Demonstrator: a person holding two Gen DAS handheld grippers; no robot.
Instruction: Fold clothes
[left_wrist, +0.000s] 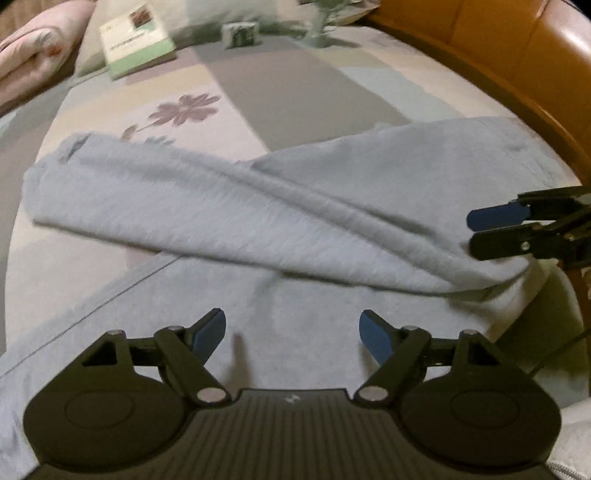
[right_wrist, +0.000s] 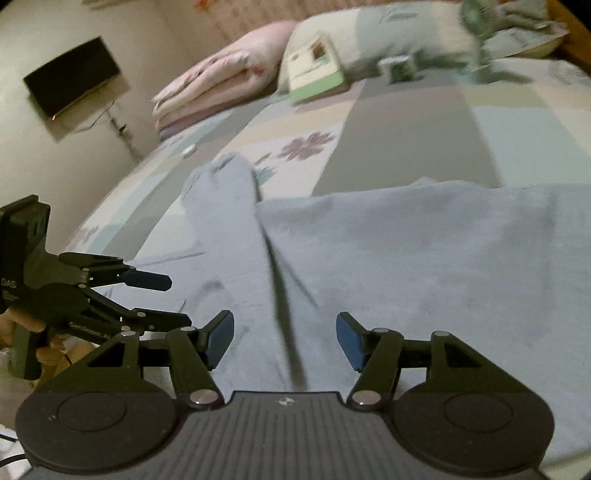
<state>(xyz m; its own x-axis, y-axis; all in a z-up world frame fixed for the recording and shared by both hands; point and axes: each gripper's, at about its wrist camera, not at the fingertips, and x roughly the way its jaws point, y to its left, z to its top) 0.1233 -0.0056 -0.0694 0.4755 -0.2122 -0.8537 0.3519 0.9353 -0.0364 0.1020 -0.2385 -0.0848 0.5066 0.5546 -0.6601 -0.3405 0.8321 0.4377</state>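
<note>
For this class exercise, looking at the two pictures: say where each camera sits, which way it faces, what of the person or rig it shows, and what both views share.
Left wrist: sits on the left gripper, looking forward over the light blue garment toward the pillows; its open fingers show below, the right gripper at the right edge.
Right wrist: sits on the right gripper, facing along the bed toward the wall screen; the left gripper and the holding hand appear at left.
Shared: garment, flower-print bedspread, green-edged book, folded pink quilt.
</note>
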